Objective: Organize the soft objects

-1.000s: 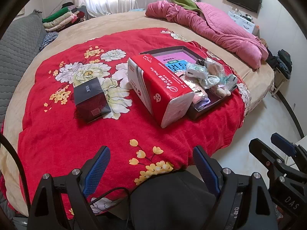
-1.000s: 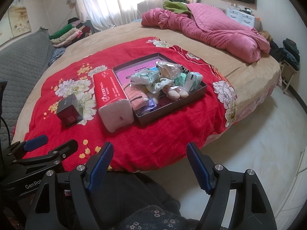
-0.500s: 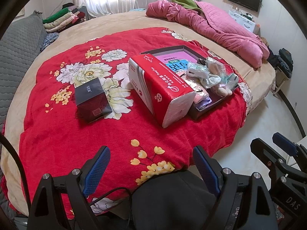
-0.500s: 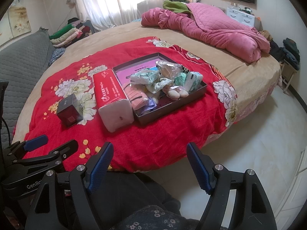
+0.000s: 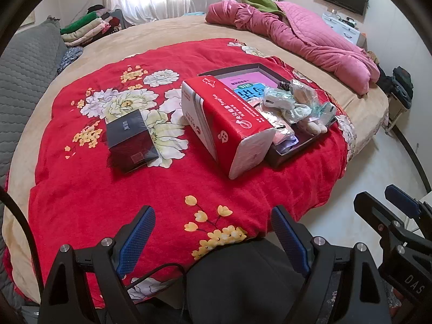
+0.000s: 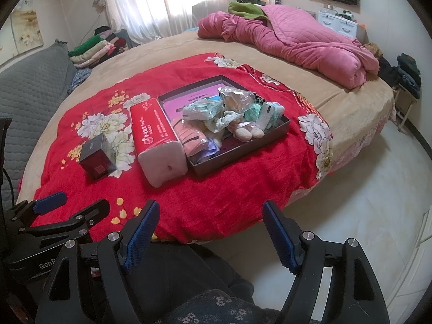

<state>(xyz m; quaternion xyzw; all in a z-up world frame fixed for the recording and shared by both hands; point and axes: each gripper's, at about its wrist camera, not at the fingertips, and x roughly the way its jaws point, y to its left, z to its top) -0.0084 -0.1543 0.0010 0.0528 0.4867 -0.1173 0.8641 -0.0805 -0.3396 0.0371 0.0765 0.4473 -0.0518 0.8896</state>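
- Red floral blanket (image 5: 167, 189) covers the near part of the bed; all task items lie on it, none in hand.
- Left gripper (image 5: 213, 240): jaws wide apart, empty, held over the near edge of the blanket, well short of every item.
- Right gripper (image 6: 210, 232): jaws likewise spread, empty, hanging off the bed edge with floor beyond its right finger.
- Dark tray (image 6: 280, 127) sits right of centre. It holds a loose heap of soft packets (image 6: 205, 109), some in clear wrap, plus a pale rounded item at its near side; exact contents cannot be told.
- Red tissue pack (image 5: 229, 124) lies against the tray's left wall, its white end facing the cameras. It appears to touch the tray.
- Dark box (image 5: 129, 140) rests apart, to the left, on the flower print.
- Judgement: the task is at its outset; the step in hand is an approach to a first item.
- Recommended: take the tissue pack across its narrower sides, jaws fully spread before contact, and close gently, since it will likely compress.
- Recommended: lift heaped packets from the top one at a time; clear wrap may slip, so grip the bulk, not a loose corner.
- Risk: snagging the plush blanket if fingers descend too low.
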